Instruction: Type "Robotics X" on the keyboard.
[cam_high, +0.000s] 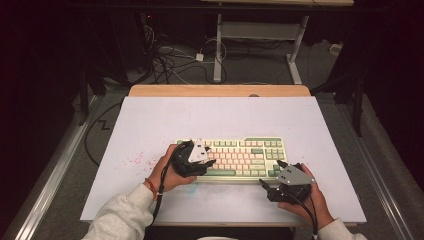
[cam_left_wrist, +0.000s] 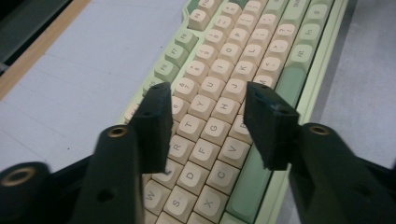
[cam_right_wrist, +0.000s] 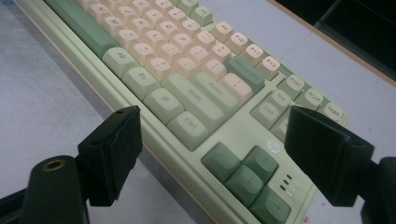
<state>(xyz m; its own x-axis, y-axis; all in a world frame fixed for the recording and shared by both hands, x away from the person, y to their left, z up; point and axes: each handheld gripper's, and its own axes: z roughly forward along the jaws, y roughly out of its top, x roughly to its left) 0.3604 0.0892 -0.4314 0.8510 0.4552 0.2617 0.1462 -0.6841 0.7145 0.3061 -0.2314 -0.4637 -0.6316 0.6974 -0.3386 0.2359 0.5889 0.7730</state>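
Keyboard (cam_high: 235, 157) work calls for a light, vertical touch: the left hand-held gripper (cam_left_wrist: 208, 100), jaws spread and pinching nothing, hovers over the letter keys, so narrow the jaws before pressing one key. The right hand-held gripper (cam_right_wrist: 210, 135) waits spread beside the arrow keys. Pale green with cream keycaps, the keyboard lies near the surface's (cam_high: 150, 120) near edge.
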